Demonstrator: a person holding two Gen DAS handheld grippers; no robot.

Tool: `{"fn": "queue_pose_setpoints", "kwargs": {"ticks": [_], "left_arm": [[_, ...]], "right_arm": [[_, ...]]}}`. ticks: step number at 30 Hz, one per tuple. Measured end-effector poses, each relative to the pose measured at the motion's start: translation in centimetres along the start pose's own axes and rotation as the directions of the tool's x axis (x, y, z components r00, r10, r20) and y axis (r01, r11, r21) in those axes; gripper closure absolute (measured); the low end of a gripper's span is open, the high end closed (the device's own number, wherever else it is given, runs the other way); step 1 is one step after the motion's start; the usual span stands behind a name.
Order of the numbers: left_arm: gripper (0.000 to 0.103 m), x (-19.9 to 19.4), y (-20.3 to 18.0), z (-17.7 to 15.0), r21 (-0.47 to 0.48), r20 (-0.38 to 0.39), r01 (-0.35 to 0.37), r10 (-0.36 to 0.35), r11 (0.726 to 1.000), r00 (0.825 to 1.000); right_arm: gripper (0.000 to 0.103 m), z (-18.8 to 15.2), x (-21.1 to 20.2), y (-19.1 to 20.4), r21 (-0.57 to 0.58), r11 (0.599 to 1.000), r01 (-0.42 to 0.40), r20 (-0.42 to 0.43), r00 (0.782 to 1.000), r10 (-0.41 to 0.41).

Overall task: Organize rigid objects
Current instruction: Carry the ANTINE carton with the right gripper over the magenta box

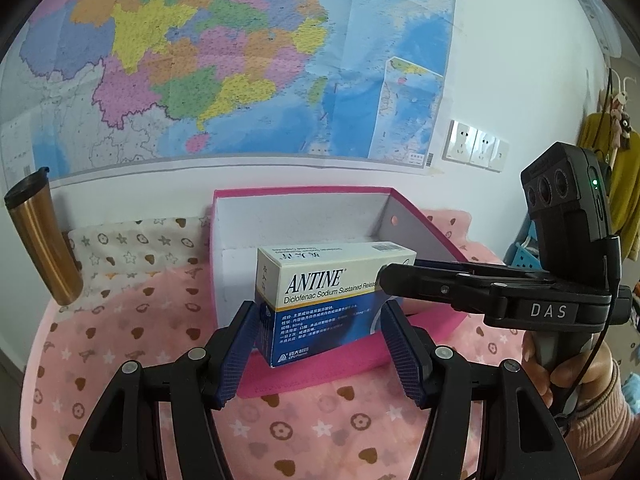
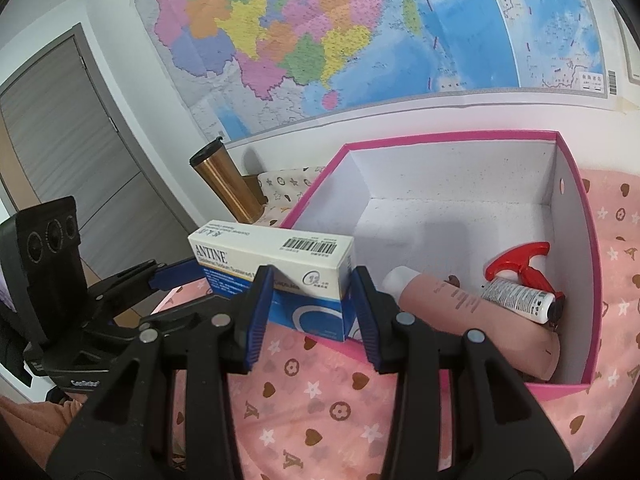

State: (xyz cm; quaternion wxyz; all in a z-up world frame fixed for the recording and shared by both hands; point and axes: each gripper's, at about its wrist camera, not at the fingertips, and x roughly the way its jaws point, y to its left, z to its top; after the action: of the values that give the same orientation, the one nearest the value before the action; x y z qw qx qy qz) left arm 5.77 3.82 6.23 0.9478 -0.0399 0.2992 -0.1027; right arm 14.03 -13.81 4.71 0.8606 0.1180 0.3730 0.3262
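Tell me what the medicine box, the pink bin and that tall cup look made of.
Medicine box: printed glossy cardboard, with crisp folded edges. Pink bin: thick paperboard, matte white inside, with a thin pink rim. Tall cup: probably brushed copper-toned metal, with a dark, likely plastic lid.

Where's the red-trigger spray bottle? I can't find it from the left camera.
In the right wrist view, the spray bottle lies inside the pink box, in its right corner, beside the pink tube.

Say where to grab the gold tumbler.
Grip the gold tumbler across its straight metal body, below the black lid, coming from the front: it stands on end, with the wall behind and the pink box beside it.
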Motion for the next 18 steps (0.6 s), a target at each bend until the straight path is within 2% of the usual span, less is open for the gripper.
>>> {"fn": "queue_pose_setpoints", "kwargs": {"ticks": [18], "left_arm": [[0.040, 1.1, 0.4, 0.5, -0.006, -0.021, 0.000, -0.001, 1.000, 1.000]], "right_arm": [[0.059, 0.6, 1.0, -0.7, 0.003, 1.000, 0.016, -0.019, 1.000, -0.016]]}}
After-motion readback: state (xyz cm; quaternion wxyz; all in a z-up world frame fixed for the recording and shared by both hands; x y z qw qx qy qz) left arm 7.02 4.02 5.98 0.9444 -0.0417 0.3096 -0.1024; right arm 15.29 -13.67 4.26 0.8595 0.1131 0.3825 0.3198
